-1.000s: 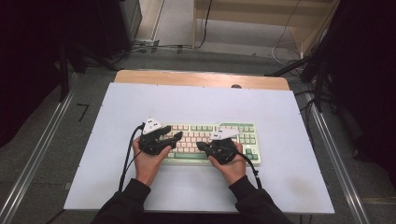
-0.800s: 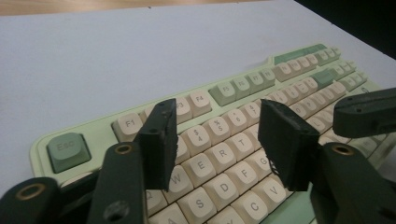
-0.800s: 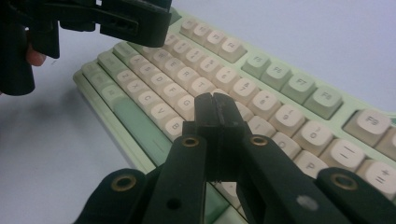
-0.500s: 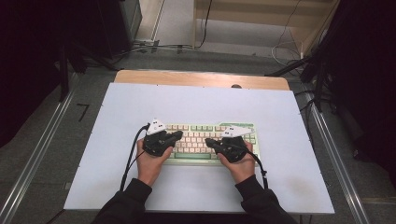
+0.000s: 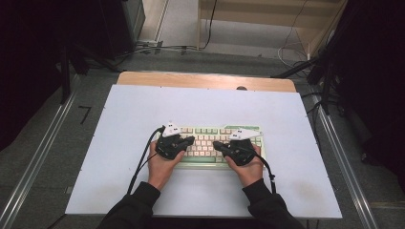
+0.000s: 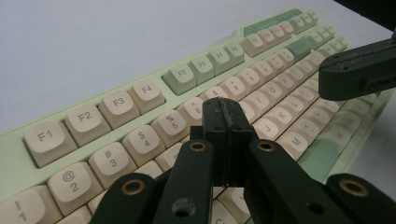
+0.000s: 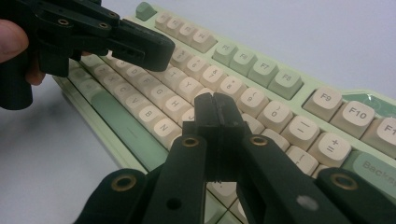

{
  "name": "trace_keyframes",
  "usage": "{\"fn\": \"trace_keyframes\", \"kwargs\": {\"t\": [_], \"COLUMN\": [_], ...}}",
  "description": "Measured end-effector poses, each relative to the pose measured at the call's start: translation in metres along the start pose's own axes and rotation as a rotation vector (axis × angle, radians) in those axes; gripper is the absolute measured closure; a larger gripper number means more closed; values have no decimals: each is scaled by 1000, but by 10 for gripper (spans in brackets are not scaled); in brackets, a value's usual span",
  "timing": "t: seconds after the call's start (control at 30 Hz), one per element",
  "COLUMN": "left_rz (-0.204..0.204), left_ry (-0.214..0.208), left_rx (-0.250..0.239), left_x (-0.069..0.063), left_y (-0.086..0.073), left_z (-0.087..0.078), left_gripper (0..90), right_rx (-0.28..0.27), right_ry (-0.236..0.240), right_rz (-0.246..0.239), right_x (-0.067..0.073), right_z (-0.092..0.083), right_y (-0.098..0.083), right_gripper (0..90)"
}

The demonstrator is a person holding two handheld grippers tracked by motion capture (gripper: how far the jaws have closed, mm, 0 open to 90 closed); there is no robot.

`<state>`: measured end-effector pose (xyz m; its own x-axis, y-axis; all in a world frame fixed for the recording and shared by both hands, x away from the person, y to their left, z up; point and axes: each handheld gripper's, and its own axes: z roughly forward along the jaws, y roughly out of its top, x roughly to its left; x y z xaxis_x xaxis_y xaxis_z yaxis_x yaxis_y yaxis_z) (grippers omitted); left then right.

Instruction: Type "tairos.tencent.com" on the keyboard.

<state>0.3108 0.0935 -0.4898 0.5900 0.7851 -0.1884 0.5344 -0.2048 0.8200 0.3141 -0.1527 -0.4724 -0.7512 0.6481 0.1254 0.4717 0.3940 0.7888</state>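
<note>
Since a second ago my left gripper (image 5: 190, 140) has clenched empty; my right gripper (image 5: 217, 143), at its three o'clock, is clenched too, both over the keyboard (image 5: 210, 131).

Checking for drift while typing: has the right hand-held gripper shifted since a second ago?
Yes. The right hand-held gripper has slid rightward along the keyboard, toward its right end, jaws shut.
</note>
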Motion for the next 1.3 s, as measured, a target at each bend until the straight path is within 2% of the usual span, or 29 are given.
{"fn": "trace_keyframes", "kwargs": {"t": [0.23, 0.97, 1.07, 1.3], "left_rz": [-4, -3, -2, -10], "left_ry": [22, 30, 27, 3], "left_rx": [14, 57, 49, -5], "left_x": [3, 3, 2, 0], "left_y": [-1, 0, 1, 4], "left_z": [4, 9, 8, -1], "left_gripper": [900, 900, 900, 900], "right_rx": [0, 0, 0, -1], "right_ry": [-3, -11, -10, -10], "right_rz": [4, 3, 3, 3], "right_x": [-1, 0, 0, 0], "right_z": [-2, -4, -4, -4], "right_y": [-2, -3, -3, -3], "right_gripper": [877, 876, 877, 877]}}
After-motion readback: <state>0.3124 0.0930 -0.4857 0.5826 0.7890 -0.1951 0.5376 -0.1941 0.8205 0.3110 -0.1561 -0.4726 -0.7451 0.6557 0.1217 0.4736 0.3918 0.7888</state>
